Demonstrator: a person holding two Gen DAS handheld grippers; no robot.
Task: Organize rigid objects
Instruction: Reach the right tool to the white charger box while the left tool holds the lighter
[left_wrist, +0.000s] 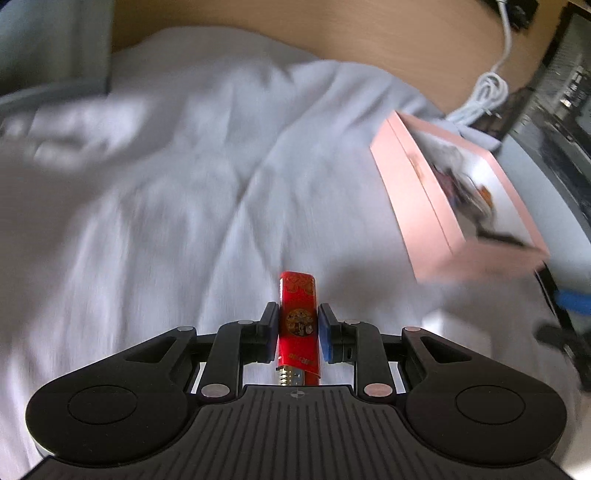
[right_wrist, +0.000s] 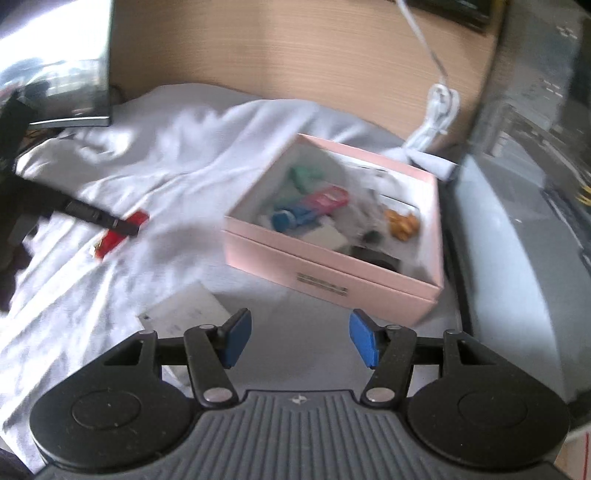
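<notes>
Rumpled white cloth (left_wrist: 177, 192) covers most of a pale wooden tabletop (right_wrist: 295, 51), with a coiled white cable (right_wrist: 437, 114) lying at the cloth's far right edge and a dark monitor (right_wrist: 74, 74) standing at the far left.

On the right side of the cloth sits an open pink cardboard box (right_wrist: 332, 266). Inside it lie several small things: a green piece (right_wrist: 304, 177), a red and blue item (right_wrist: 310, 210), an orange object (right_wrist: 402, 221) and some dark parts, all too blurred to name.

Over the cloth to the left of the box, the left gripper (left_wrist: 297, 332) has its black fingers (left_wrist: 267, 332) drawn close together and clamped on a slim red plastic lighter with a gold pattern (left_wrist: 298, 321). The pads press on both long sides of the lighter, whose metal end points back toward the gripper body. From the right wrist view the same lighter (right_wrist: 122, 230) shows at the far left, gripped crosswise.

Nearer, the right gripper (right_wrist: 299, 339) has its blue-padded fingers (right_wrist: 364, 339) standing about half apart with nothing between them. A flat white card-like object (right_wrist: 184, 314) lies on the cloth just beyond its left finger, apart from the pad. The pink box lies just beyond the right finger, untouched.
</notes>
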